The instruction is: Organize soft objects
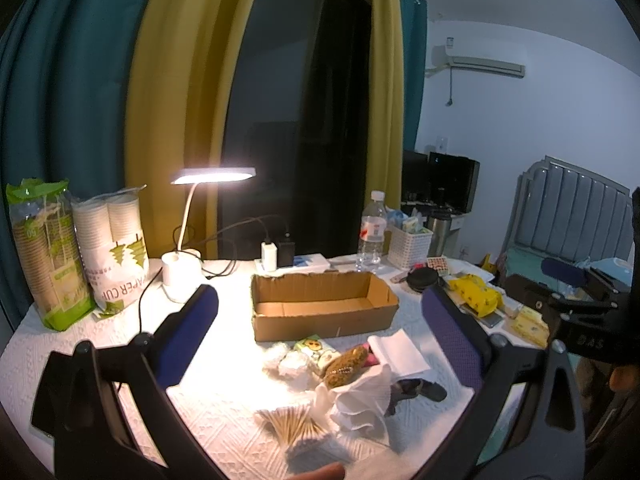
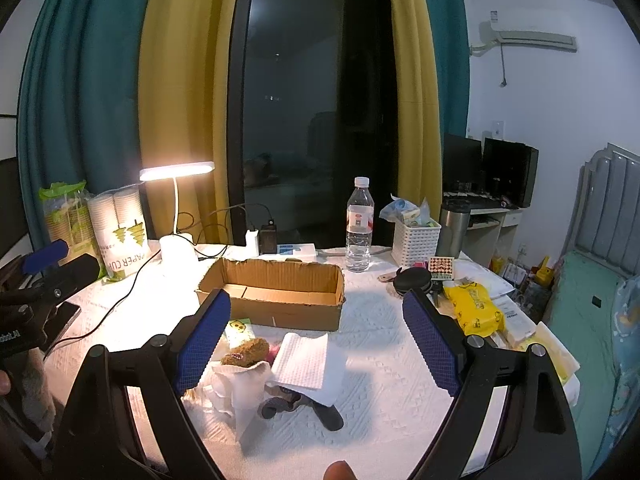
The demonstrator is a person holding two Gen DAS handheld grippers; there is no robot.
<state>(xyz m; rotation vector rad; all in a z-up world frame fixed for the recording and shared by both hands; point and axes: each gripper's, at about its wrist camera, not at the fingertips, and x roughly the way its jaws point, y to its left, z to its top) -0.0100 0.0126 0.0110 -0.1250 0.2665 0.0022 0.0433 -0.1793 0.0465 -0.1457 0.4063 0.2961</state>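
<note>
An empty cardboard box (image 1: 320,304) (image 2: 276,292) stands mid-table. In front of it lies a pile of soft things: a brown plush toy (image 1: 346,366) (image 2: 246,352), a white cloth (image 1: 360,400) (image 2: 240,392), a folded white paper towel (image 1: 398,350) (image 2: 304,360), a green tissue pack (image 1: 316,350) (image 2: 239,328), cotton balls (image 1: 290,362), cotton swabs (image 1: 292,426) and a dark eye mask (image 1: 420,390) (image 2: 304,404). My left gripper (image 1: 320,340) is open above the pile. My right gripper (image 2: 320,344) is open above it too. Both are empty.
A lit desk lamp (image 1: 184,240), paper cup packs (image 1: 112,256), a charger (image 1: 276,254), a water bottle (image 2: 360,224), a white basket (image 2: 416,240), a steel mug (image 2: 454,228) and a yellow pack (image 2: 474,308) ring the table. A bed (image 2: 600,320) stands to the right.
</note>
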